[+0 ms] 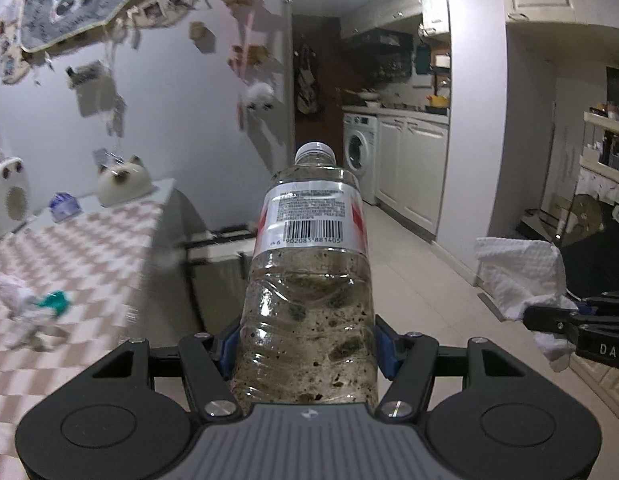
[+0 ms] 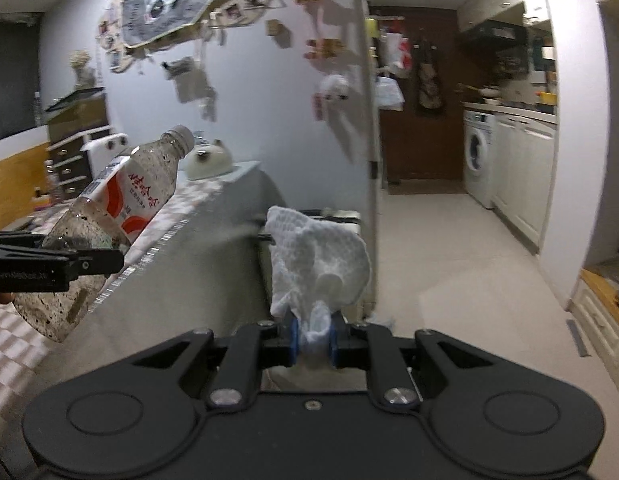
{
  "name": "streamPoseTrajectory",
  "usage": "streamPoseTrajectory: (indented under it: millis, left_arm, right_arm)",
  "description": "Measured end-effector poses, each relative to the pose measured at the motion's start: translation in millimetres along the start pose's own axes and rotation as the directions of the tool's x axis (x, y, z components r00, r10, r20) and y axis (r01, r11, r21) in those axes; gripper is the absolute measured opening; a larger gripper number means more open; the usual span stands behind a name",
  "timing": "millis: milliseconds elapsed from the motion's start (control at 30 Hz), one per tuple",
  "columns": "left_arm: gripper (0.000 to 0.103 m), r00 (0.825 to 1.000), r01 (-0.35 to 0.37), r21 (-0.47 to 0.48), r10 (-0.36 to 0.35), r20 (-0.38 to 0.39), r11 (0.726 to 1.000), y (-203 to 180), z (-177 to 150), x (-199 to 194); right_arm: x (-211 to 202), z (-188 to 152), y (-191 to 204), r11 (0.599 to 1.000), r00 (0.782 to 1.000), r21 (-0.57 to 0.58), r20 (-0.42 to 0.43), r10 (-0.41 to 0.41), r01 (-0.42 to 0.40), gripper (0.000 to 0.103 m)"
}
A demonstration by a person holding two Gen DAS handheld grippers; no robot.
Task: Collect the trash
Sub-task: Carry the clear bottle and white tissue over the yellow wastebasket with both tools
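My left claw (image 1: 307, 344) is clamped on the lower body of a dirty plastic bottle (image 1: 309, 280), which juts ahead of it. The thin wall dents and is slick, so I grip low, at the ribs. My right claw (image 2: 313, 338) pinches a limp, near-weightless paper towel (image 2: 317, 260) by one bunched corner. More litter (image 1: 33, 312) lies on the worktop (image 1: 89, 248), left of the left claw.

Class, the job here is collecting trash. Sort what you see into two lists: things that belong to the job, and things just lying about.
Belongs to the job:
- dirty plastic bottle, held in the left gripper
- crumpled paper towel, held in the right gripper
- crumpled scraps on the checked table, likely trash too

Just lying about:
- cat-shaped ornament
- washing machine
- wall decorations
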State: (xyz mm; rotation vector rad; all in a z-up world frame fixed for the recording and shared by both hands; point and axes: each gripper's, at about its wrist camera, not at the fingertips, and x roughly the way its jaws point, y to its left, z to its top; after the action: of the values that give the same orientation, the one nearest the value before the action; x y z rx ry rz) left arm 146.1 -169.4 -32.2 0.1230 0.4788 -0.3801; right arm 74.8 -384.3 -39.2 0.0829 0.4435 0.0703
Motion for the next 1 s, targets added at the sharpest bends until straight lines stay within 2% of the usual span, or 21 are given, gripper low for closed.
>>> streamPoseTrajectory:
  millis: [300, 500, 733, 1000]
  left_arm:
    - [0.063, 0.994, 0.075, -0.022, -0.077, -0.074, 0.997, -52, -24, 72]
    - [0.063, 0.987, 0.084, -0.062, -0.091, -0.133, 0.995, -66, -50, 125]
    - [0.063, 0.976, 0.070, -0.116, -0.092, -0.199, 0.991, -63, -87, 184]
    - [0.063, 0.970, 0.023, -0.153, -0.059, -0.235, 0.988, -28, -128, 237]
  right_arm:
    - [17, -32, -51, 0.995, 0.996, 0.048, -0.039, -0.082, 0.084, 0.015]
    - [46, -57, -69, 0.991, 0.988, 0.031, -0.087, -0.126, 0.129, 0.015]
    - [90, -87, -85, 0.990, 0.980, 0.045, -0.152, -0.124, 0.133, 0.015]
    - [153, -123, -89, 0.993, 0.974, 0.040, -0.205, -0.101, 0.111, 0.015]
